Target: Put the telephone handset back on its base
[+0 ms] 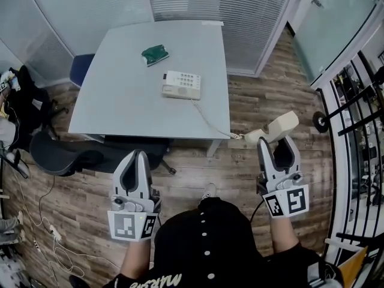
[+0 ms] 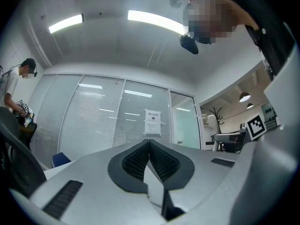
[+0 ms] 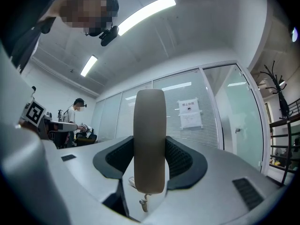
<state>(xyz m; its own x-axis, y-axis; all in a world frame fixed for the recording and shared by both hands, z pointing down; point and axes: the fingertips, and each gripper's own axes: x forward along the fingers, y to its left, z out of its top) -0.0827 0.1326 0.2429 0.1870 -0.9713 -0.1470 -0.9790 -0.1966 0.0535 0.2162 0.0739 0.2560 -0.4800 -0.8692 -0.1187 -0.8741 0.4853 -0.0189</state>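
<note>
The white telephone base (image 1: 180, 84) sits on the grey table (image 1: 120, 101), past my grippers. Its coiled cord (image 1: 210, 122) runs off the table's near edge to the beige handset (image 1: 282, 126). My right gripper (image 1: 277, 140) is shut on that handset and holds it in the air over the wooden floor, to the right of the table's near corner. In the right gripper view the handset (image 3: 149, 139) stands upright between the two pads. My left gripper (image 1: 139, 154) hovers below the table's near edge, shut with nothing in it; its fingertips (image 2: 149, 142) meet.
A green object (image 1: 155, 54) lies on the table behind the base. A black office chair (image 1: 66, 153) stands at the near left, a blue chair (image 1: 81, 68) at the far left. Glass walls with blinds (image 1: 222, 5) are beyond, a black railing (image 1: 354, 131) at right.
</note>
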